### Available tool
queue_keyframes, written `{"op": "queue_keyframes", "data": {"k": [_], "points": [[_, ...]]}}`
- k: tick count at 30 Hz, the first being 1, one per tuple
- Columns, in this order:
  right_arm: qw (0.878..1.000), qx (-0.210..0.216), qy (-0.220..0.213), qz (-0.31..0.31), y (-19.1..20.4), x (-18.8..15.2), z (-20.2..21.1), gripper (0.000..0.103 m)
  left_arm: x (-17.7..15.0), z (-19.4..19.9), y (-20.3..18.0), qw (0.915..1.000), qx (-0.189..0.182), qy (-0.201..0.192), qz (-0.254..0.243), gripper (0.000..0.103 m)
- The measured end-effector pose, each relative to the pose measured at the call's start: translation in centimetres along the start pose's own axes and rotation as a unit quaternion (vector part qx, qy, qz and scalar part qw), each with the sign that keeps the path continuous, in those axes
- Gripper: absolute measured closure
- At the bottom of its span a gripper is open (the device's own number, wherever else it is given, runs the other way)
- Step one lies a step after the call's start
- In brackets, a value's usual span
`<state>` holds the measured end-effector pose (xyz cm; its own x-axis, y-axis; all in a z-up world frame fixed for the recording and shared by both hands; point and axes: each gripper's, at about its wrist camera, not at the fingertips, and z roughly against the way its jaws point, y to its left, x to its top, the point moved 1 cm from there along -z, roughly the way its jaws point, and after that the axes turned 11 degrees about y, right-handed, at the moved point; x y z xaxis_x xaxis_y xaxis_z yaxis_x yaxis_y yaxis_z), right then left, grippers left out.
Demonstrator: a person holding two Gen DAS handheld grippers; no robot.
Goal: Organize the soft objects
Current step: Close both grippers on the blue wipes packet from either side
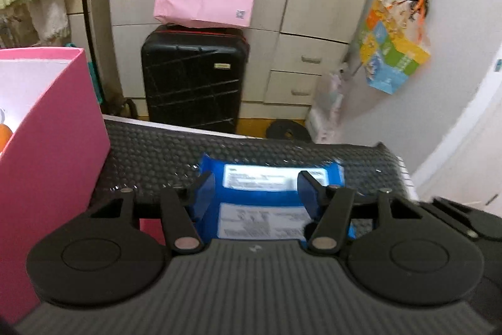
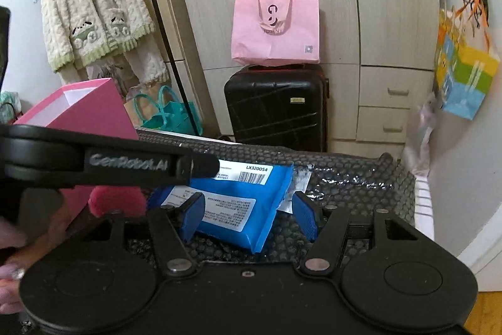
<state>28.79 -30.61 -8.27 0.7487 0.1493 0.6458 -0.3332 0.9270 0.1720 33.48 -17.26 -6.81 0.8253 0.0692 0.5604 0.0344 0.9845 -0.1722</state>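
Observation:
A blue soft pack [image 1: 263, 203] with white printed labels lies flat on a black bubble-wrap mat [image 1: 150, 153]. My left gripper [image 1: 255, 178] stands over it, blue pads on either side of the label; the pack spreads wider than the gap and the pads do not visibly squeeze it. In the right wrist view the pack [image 2: 238, 203] lies tilted on the mat [image 2: 345, 184]. The left gripper [image 2: 204, 165] reaches in from the left above the pack's far edge. My right gripper [image 2: 248, 200] is open around the near end, its right pad clear of the pack.
An open pink box [image 1: 53, 146] stands at the mat's left, also in the right wrist view [image 2: 91, 112]. A fuzzy pink thing [image 2: 116, 203] lies under the left gripper. Behind stand a black suitcase [image 2: 276, 105] with a pink bag [image 2: 276, 30], a wardrobe and a hanging cardigan [image 2: 94, 11].

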Motion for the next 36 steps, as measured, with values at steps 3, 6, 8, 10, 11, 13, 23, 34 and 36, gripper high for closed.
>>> {"op": "queue_keyframes", "data": {"k": [3,6,8,10,11,13,23,34,36], "points": [[1.0,0.007,0.002,-0.008,-0.5,-0.1,-0.5,0.037,0.7,-1.7,0.7,0.999,-0.016,0.034,0.022,0.046],[1.0,0.018,0.008,-0.017,-0.8,-0.2,-0.8,0.04,1.0,-2.5,1.0,0.9991,-0.013,0.033,0.022,0.049],[0.999,0.024,0.018,-0.021,-0.9,-0.4,-1.2,0.064,1.1,-2.9,1.3,0.9984,-0.024,0.044,0.029,0.051],[0.999,0.027,0.033,-0.026,-1.0,-0.8,-1.7,0.069,1.1,-3.0,1.7,0.9974,-0.037,0.05,0.036,0.051],[0.998,0.032,0.032,-0.033,-1.1,-1.0,-1.7,0.072,1.1,-3.0,1.9,0.9969,-0.043,0.05,0.043,0.051],[0.998,0.044,0.029,-0.045,-1.5,-1.1,-1.7,0.073,1.1,-3.1,2.3,0.9965,-0.042,0.048,0.055,0.051],[0.997,0.051,0.031,-0.037,-2.1,-0.5,-2.2,0.055,0.3,-3.4,2.3,0.9981,-0.035,0.035,0.038,0.051],[0.997,0.064,0.014,-0.032,-1.9,-0.7,-3.0,0.053,0.5,-3.3,3.4,0.9936,-0.068,0.058,0.069,0.055],[0.999,0.045,0.013,-0.023,-1.5,-0.6,-2.9,0.064,0.0,-3.0,3.1,0.9952,-0.059,0.051,0.06,0.059]]}}
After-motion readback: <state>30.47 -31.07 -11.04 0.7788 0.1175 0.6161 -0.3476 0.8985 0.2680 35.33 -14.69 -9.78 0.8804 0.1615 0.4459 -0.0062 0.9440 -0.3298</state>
